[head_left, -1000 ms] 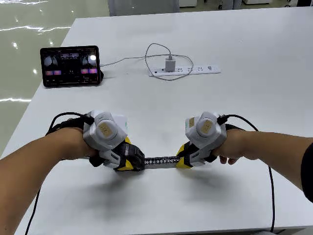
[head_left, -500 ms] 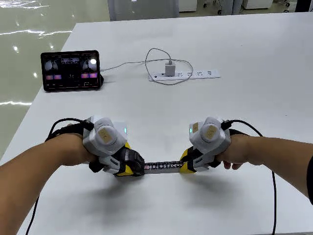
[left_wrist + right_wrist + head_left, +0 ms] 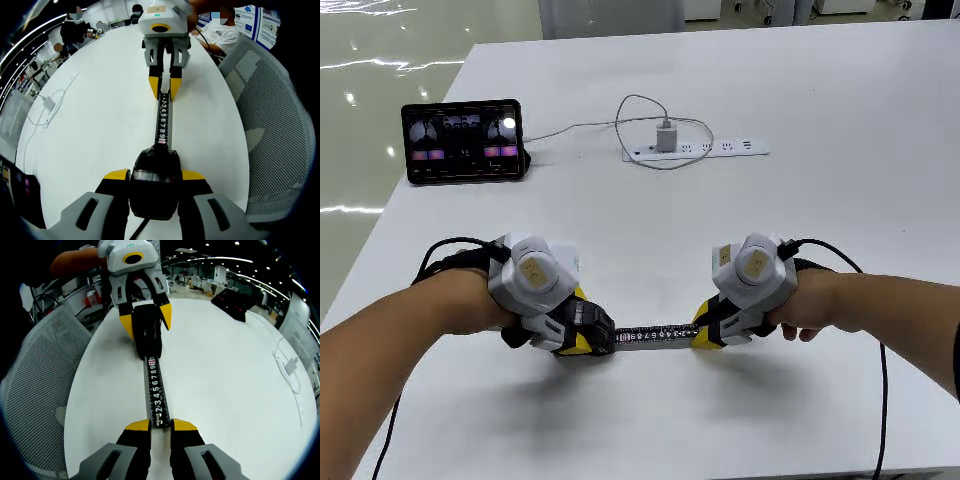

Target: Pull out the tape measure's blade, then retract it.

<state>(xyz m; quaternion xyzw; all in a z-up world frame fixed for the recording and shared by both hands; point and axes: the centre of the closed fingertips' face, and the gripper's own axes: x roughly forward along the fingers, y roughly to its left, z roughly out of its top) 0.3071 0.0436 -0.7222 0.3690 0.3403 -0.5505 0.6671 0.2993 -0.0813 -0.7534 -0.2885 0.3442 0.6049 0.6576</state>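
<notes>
Pull-out looks to be in hand: a short length of blade [image 3: 655, 334] spans the grippers. The left gripper [image 3: 155, 175] has its fingers clamped on the tape measure [image 3: 584, 328], low over the desk [image 3: 740, 220]. The right gripper [image 3: 160, 426] pinches the blade's tip. The next move probably calls for a straight, level pull apart.

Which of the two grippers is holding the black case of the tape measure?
The left gripper: its jaws clamp the black case from both sides, while the right gripper pinches only the end of the blade.
</notes>
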